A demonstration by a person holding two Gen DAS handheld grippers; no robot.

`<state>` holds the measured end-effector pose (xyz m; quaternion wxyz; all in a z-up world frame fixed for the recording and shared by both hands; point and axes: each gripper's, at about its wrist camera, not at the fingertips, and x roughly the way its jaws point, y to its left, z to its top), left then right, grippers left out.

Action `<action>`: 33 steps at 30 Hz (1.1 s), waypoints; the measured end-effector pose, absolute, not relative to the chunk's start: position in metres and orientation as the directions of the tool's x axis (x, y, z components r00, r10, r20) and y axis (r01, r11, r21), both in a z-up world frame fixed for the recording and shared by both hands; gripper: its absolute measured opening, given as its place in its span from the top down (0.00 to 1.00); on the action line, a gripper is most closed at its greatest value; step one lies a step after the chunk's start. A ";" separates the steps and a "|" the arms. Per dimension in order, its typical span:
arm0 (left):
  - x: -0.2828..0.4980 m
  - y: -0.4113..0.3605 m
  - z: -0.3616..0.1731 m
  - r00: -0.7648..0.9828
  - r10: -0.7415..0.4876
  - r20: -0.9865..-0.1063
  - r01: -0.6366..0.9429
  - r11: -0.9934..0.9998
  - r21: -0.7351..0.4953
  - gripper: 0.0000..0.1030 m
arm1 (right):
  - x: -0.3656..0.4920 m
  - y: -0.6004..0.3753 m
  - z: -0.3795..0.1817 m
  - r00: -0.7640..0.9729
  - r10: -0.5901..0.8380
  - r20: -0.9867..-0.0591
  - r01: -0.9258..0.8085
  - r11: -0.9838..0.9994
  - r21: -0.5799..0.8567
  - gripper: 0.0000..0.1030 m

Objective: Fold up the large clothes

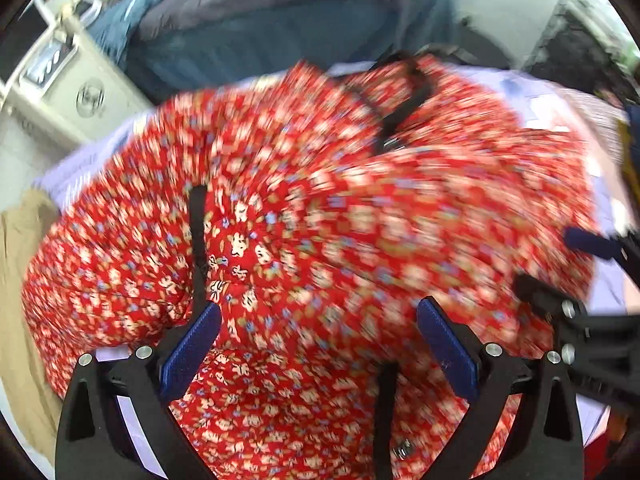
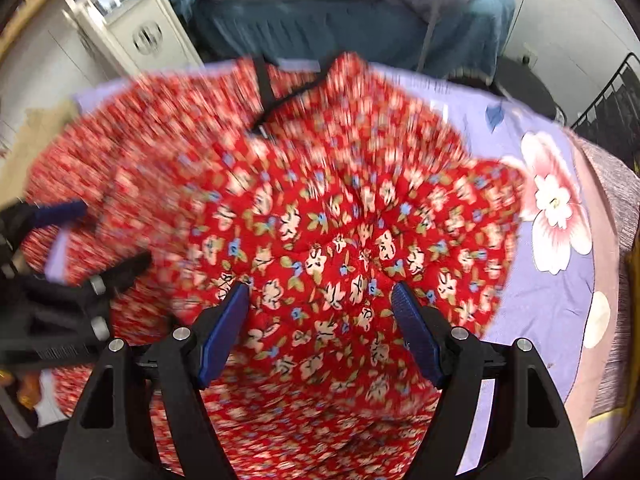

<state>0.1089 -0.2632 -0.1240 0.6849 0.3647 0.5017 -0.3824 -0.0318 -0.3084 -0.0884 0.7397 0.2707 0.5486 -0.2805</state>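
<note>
On the lilac floral bedsheet (image 2: 540, 312), a red floral dress (image 2: 320, 240) lies with black straps (image 2: 264, 88) pointing away; left gripper (image 1: 318, 344) and right gripper (image 2: 320, 320) hover above, fingers apart, empty.

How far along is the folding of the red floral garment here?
Done: the red floral garment lies on the lilac sheet, bunched, no neat fold visible. In hand: nothing; left gripper and right gripper hover open above it. Left: gripping, folding, squaring.
</note>
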 end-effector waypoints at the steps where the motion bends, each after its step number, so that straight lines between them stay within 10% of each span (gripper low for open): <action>1: 0.117 -0.267 -0.136 0.196 -0.115 -0.974 0.873 0.473 0.120 0.06 | -0.028 -0.312 -0.098 0.222 -0.107 -0.969 0.722 0.686 0.090 0.28; 22: 0.143 -0.285 -0.199 0.137 -0.074 -0.988 0.852 0.518 0.079 0.04 | 0.004 -0.302 -0.145 0.117 -0.204 -0.972 0.747 0.663 -0.049 0.05; 33: 0.154 -0.195 -0.124 0.124 -0.349 -0.929 0.785 0.607 -0.124 0.07 | -0.076 -0.258 -0.066 0.365 -0.194 -0.911 0.778 0.600 0.184 0.06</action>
